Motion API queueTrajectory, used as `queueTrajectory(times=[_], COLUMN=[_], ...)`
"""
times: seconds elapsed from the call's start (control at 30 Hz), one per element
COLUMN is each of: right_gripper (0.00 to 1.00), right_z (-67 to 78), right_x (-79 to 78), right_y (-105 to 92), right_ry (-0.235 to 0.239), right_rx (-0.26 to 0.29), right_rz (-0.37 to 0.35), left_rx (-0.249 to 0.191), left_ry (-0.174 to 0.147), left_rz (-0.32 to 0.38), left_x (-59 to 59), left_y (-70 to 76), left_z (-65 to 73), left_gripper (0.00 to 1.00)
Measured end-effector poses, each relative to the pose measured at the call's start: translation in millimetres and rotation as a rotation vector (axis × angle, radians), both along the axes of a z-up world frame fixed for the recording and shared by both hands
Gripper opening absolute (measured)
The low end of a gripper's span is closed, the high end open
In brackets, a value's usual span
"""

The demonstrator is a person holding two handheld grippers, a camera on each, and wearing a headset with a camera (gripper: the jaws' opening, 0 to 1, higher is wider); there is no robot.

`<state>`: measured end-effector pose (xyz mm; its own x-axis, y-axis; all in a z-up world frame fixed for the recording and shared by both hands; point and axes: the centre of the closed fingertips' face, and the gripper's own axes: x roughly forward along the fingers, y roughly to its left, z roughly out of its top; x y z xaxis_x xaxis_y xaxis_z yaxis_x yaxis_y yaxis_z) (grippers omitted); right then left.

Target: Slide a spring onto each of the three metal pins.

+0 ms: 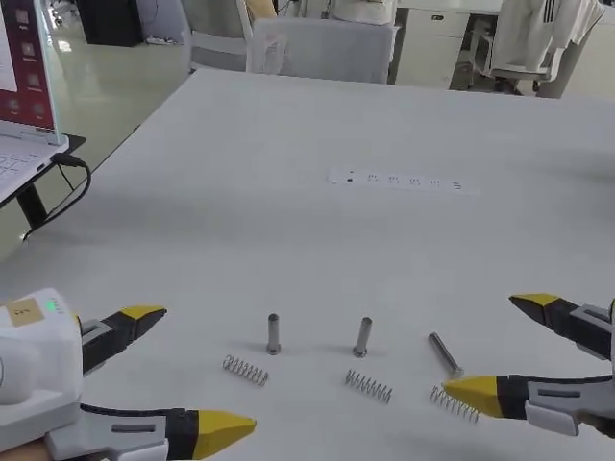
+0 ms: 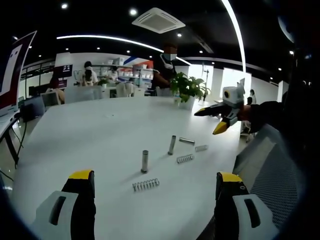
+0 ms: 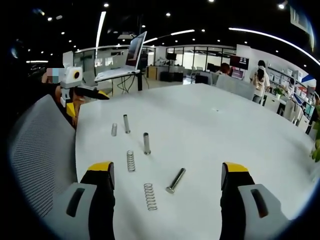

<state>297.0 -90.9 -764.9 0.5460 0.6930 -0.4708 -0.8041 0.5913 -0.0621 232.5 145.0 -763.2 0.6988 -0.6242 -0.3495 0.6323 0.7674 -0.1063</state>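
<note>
On the white table [image 1: 317,221], two metal pins stand upright, the left pin [image 1: 273,333] and the middle pin [image 1: 362,337]; the right pin [image 1: 443,353] lies on its side. A loose spring lies in front of each: left spring [image 1: 245,370], middle spring [image 1: 368,386], right spring [image 1: 452,402]. My left gripper [image 1: 187,370] is open left of the row and holds nothing. My right gripper [image 1: 500,346] is open beside the lying pin [image 3: 176,180] and the nearest spring [image 3: 149,196]. The left gripper view shows the nearest pin [image 2: 144,161] and spring [image 2: 146,184] ahead of the open jaws.
An open laptop [image 1: 19,86] with a black cable [image 1: 72,182] sits at the far left edge. A flush power strip [image 1: 394,180] lies mid-table. Chairs [image 1: 322,48] stand beyond the far edge. A potted plant [image 2: 187,87] and several people are in the background.
</note>
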Motion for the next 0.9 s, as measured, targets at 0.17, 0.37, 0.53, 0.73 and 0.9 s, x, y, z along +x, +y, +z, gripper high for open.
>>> queueTrajectory(times=[0.17, 0.37, 0.53, 0.73, 0.9], right_gripper=[0.88, 0.87, 0.86, 0.85, 0.84], right_z=[-3.2, -3.7, -6.7, -10.2, -13.7], right_x=[4.3, 11.4, 18.6, 25.6, 32.2], right_y=[2.9, 4.7, 4.6, 5.6, 6.2], right_ry=[0.004, 0.007, 0.014, 0.023, 0.032], right_rx=[-0.017, -0.03, -0.05, -0.074, -0.091], right_rz=[0.008, 0.007, 0.002, -0.004, -0.012], left_rx=[0.0, 0.001, 0.002, 0.003, 0.002], left_ry=[-0.002, -0.001, -0.002, -0.003, -0.004], left_rz=[0.005, 0.004, 0.003, 0.005, 0.005], left_x=[-0.6, -0.6, -0.7, -0.4, -0.2], left_y=[1.0, 1.3, 1.7, 3.0, 2.9], left_z=[0.6, 0.0, 0.1, -0.4, -0.7], left_gripper=[0.99, 0.99, 0.99, 0.98, 0.99])
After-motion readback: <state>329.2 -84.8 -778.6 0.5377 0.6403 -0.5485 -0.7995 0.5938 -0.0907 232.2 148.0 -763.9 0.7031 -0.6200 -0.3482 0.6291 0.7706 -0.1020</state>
